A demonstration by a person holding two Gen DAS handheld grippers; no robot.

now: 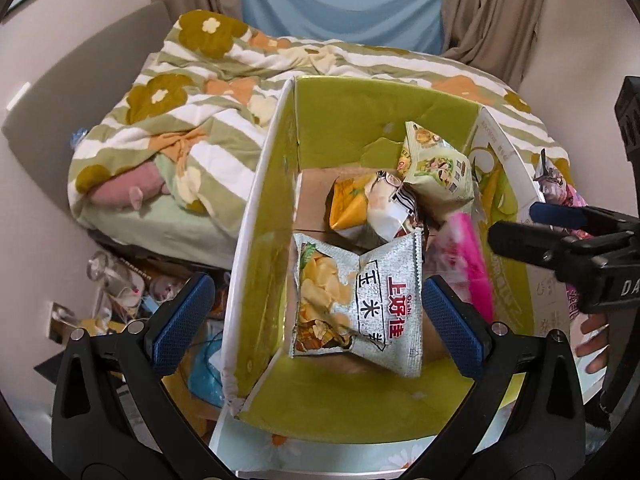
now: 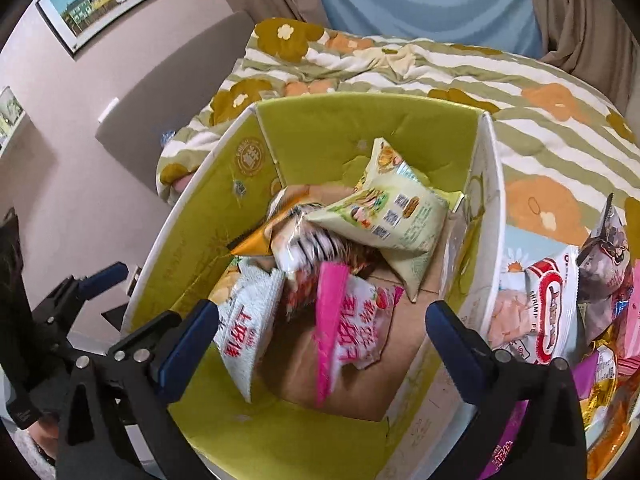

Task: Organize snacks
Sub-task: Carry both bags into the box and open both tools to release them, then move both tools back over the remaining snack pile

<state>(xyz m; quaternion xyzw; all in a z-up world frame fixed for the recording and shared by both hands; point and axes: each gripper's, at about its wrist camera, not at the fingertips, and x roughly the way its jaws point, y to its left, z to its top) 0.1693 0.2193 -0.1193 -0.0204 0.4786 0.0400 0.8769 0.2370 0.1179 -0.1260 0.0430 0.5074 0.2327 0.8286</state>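
Two tongs stand spread, nothing pinched: your left gripper over the silver corn-chip packet against the box's left wall, your right gripper over the pink packet mid-floor. The green-lined cardboard box holds five packets. Judged light, air-puffed, slippery film, crushable contents: pinch a crimped seam.

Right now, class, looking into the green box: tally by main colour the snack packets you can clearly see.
Silver packet: 1
Pink packet: 1
Pale green packet: 1
Orange packet: 1
White packet: 1
Total: 5 in the box
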